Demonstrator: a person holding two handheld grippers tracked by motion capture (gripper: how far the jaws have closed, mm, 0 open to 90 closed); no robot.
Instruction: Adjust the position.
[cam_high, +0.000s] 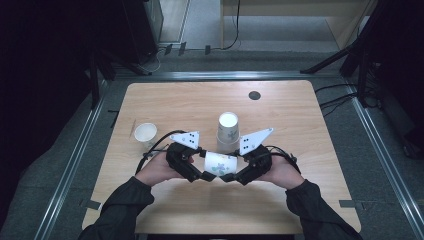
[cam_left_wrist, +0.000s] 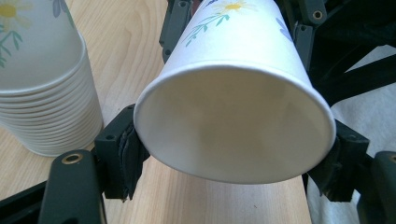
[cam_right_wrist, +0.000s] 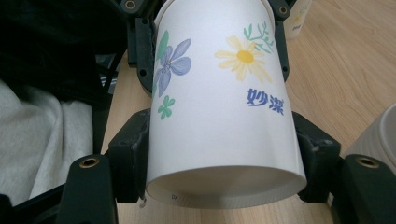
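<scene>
A white paper cup (cam_high: 220, 162) printed with flowers is held on its side above the table's near middle, between my two grippers. My left gripper (cam_high: 208, 175) is shut on its rim end; in the left gripper view the open mouth of the cup (cam_left_wrist: 233, 135) faces the camera and the left gripper (cam_left_wrist: 233, 163) clamps it from both sides. My right gripper (cam_high: 230, 176) is shut on the base end; in the right gripper view the cup (cam_right_wrist: 219, 107) shows its bottom edge, pinched by the right gripper (cam_right_wrist: 224, 158).
An upside-down stack of cups (cam_high: 228, 131) stands just behind the grippers, also seen as the stack (cam_left_wrist: 42, 93). A single upright cup (cam_high: 145, 133) sits at the left. A small black disc (cam_high: 254, 95) lies near the wooden table's (cam_high: 300, 200) far edge.
</scene>
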